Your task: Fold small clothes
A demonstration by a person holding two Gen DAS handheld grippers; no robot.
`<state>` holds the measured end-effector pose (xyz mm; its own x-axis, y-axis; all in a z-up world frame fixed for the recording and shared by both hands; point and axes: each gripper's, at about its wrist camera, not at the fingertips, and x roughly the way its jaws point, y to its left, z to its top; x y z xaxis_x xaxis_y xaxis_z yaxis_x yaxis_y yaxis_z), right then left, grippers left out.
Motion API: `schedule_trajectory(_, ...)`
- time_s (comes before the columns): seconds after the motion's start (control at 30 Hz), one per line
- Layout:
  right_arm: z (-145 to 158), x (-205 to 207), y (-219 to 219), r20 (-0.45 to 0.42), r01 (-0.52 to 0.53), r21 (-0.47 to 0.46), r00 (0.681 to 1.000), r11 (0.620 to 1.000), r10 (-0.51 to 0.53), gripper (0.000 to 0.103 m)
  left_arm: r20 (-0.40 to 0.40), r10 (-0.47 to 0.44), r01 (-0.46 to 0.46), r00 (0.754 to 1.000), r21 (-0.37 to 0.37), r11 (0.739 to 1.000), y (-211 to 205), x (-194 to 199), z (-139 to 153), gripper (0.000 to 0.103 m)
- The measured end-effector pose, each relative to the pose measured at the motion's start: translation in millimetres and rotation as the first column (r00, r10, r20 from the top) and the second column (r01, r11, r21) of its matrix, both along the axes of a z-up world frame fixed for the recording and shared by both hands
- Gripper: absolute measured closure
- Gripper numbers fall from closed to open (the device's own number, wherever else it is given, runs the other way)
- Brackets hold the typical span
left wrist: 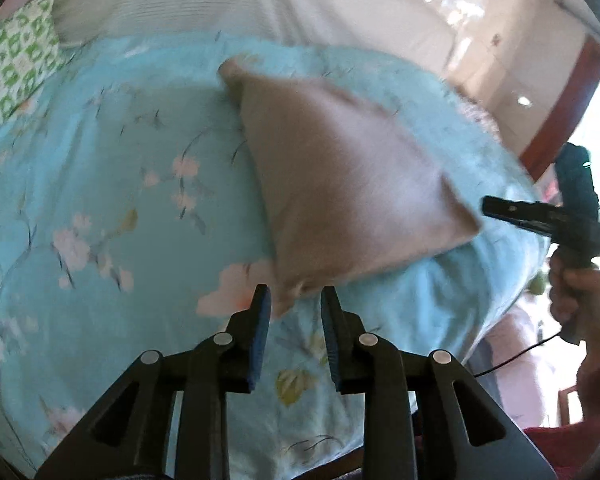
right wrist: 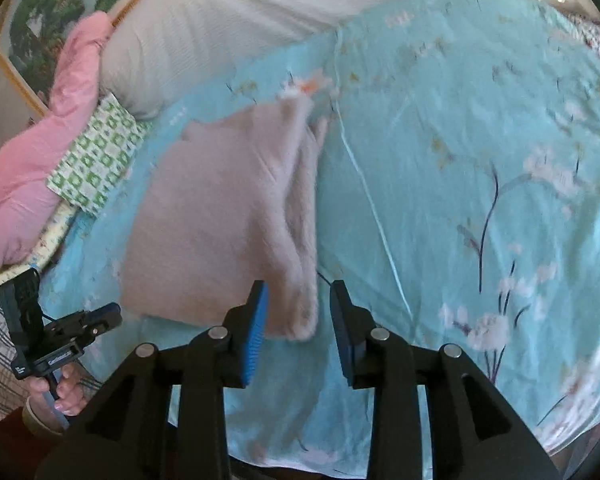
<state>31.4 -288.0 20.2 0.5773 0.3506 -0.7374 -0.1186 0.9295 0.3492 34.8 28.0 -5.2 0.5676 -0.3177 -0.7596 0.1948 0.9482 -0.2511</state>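
A small beige-pink garment [left wrist: 340, 184] lies folded flat on the light-blue floral bedspread [left wrist: 100, 200]. It also shows in the right wrist view [right wrist: 228, 216], with a folded layer along its right edge. My left gripper [left wrist: 296, 300] is open and empty, its fingertips just in front of the garment's near corner. My right gripper [right wrist: 298, 296] is open and empty, with the garment's near right corner between its fingertips from this view. The right gripper also shows at the right in the left wrist view [left wrist: 500, 212], beside the garment's right corner. The left gripper shows at lower left in the right wrist view [right wrist: 104, 316].
A green-and-white patterned cloth [right wrist: 96, 160] and a pink quilt [right wrist: 24, 176] lie at the bed's left side. A white pillow or sheet [right wrist: 220, 28] lies at the head. The bed's edge drops off at the right [left wrist: 512, 288]. A framed picture [right wrist: 44, 20] leans behind.
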Motion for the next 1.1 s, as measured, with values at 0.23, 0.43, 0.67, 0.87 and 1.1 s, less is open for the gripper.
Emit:
schedule_trajectory(0.23,14.7,39.4,44.4,0.071,-0.087,0.033,0.994,0.996,0.084,0.070,0.110,-0.032,0.047,0.993,-0.133,0.990,-22.6,66.9,38.0,0.072)
schedule_trajectory(0.43,1.4,80.7,67.1,0.045,-0.107,-0.013,0.993,0.994,0.107,0.070,0.001,-0.042,0.042,0.999,-0.150,0.988,-38.9,132.0,5.8,0.080)
schedule_trajectory(0.67,-40.7,104.4,57.2,-0.060,-0.147,-0.037,0.988,0.988,0.144,0.074,-0.037,-0.057,0.051,0.998,-0.142,0.989,-26.7,144.7,-33.5,0.094)
schedule_trajectory(0.87,-37.2,101.4,50.8,-0.034,-0.127,0.004,0.991,0.992,0.127,0.076,-0.022,-0.046,0.042,0.999,-0.140,0.989,-27.9,144.3,-29.1,0.094)
schedule_trajectory(1.1,-9.1,66.2,53.5,0.025,-0.127,-0.026,0.992,0.992,0.127,0.073,0.056,-0.009,0.016,0.998,-0.131,0.991,-14.2,83.5,-0.5,0.094)
